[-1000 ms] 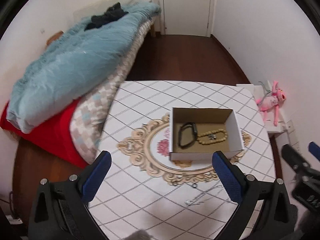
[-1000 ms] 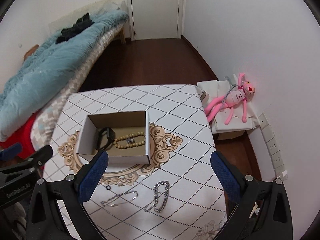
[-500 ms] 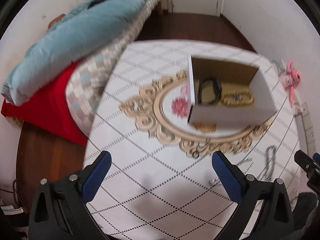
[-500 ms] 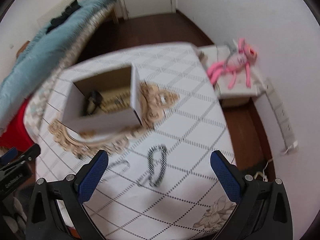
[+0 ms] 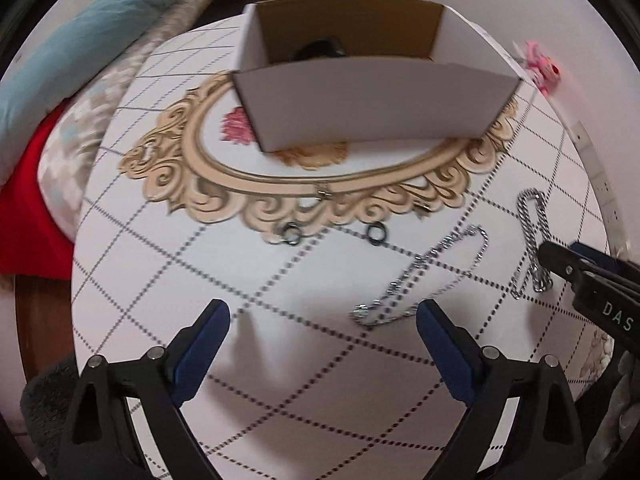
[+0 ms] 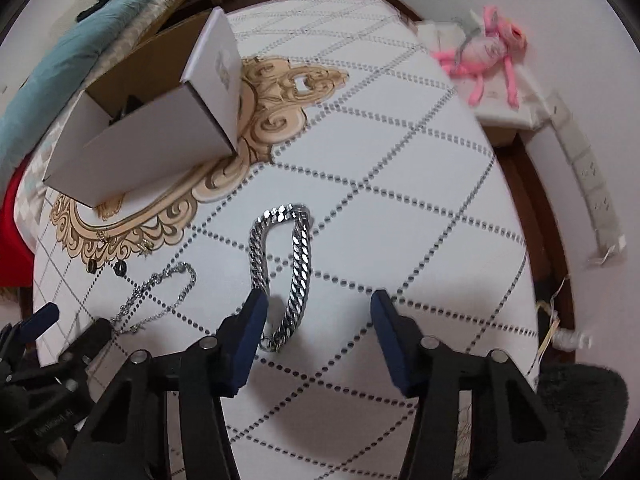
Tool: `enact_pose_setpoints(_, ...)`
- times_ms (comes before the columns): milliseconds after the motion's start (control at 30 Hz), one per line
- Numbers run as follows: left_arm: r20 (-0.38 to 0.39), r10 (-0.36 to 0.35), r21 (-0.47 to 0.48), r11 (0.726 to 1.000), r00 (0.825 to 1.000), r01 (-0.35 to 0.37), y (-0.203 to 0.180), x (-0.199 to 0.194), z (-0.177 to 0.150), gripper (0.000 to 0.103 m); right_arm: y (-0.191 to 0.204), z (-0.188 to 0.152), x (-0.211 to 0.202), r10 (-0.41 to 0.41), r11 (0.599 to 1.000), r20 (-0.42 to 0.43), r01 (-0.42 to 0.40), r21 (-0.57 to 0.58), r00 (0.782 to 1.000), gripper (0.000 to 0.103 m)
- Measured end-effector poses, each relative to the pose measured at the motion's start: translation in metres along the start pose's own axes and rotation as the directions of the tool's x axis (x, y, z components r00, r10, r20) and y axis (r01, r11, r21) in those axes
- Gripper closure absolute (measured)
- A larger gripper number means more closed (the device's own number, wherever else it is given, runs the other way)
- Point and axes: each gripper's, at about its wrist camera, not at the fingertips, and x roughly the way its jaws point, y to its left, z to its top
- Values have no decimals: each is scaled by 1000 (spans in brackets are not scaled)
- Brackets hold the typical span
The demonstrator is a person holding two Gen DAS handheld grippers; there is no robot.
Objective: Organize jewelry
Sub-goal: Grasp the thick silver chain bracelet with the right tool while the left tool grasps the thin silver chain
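Observation:
A thick silver curb chain (image 6: 297,256) lies in a loop on the white patterned tabletop (image 6: 400,208). My right gripper (image 6: 318,312) is low over the chain's near end, jaws closing. The chain lies between the pads, which do not press on it. A thin silver chain (image 5: 428,272) lies beside it, its near end just ahead of my left gripper (image 5: 322,320). The left jaws are wide and closing slightly, with only bare table between the pads. Two small dark rings (image 5: 291,234) (image 5: 376,234) rest near the gold ornament. The white cardboard box (image 5: 360,104) stands behind, with a dark band inside.
A bed with a teal blanket (image 5: 80,40) and a red sheet borders the table on the left. A pink plush toy (image 6: 492,48) lies on a low white box beyond the table's right edge. Wall sockets (image 6: 592,184) run along the right wall.
Both grippers have dropped from high above the table to just over the jewelry and tilted further down. The right jaws have narrowed to about half their earlier width.

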Motion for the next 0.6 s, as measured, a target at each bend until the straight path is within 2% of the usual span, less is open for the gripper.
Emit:
enact_pose_setpoints(67, 4, -4, 13, 1000, 1000, 4, -5, 0, 1, 19, 3, -1, 1, -10, 1000, 8, 10, -21, 1000, 57)
enact_pose_setpoints(267, 5, -19, 31, 999, 1000, 19, -12, 3, 5, 20, -3, 0, 1, -31, 999, 37, 33, -38, 999, 77)
enact_pose_setpoints(333, 7, -20, 36, 999, 1000, 20, -14, 4, 4, 30, -6, 2, 0, -36, 999, 39, 37, -29, 999, 88)
enact_pose_setpoints(367, 5, -23, 38, 999, 1000, 23, -14, 5, 5, 35, -7, 4, -1, -35, 999, 39, 36, -23, 999, 91)
enact_pose_setpoints(400, 2, -29, 38, 999, 1000, 29, -15, 6, 5, 35, -9, 4, -1, -31, 999, 38, 32, -18, 999, 94)
enact_pose_setpoints(533, 1, -38, 47, 998, 999, 38, -22, 6, 3, 36, -12, 8, 1, -24, 1000, 34, 24, -14, 999, 94)
enact_pose_setpoints(600, 6, -46, 49, 998, 999, 46, -25, 5, 3, 43, -14, 9, 1, -27, 1000, 36, 27, -14, 999, 94)
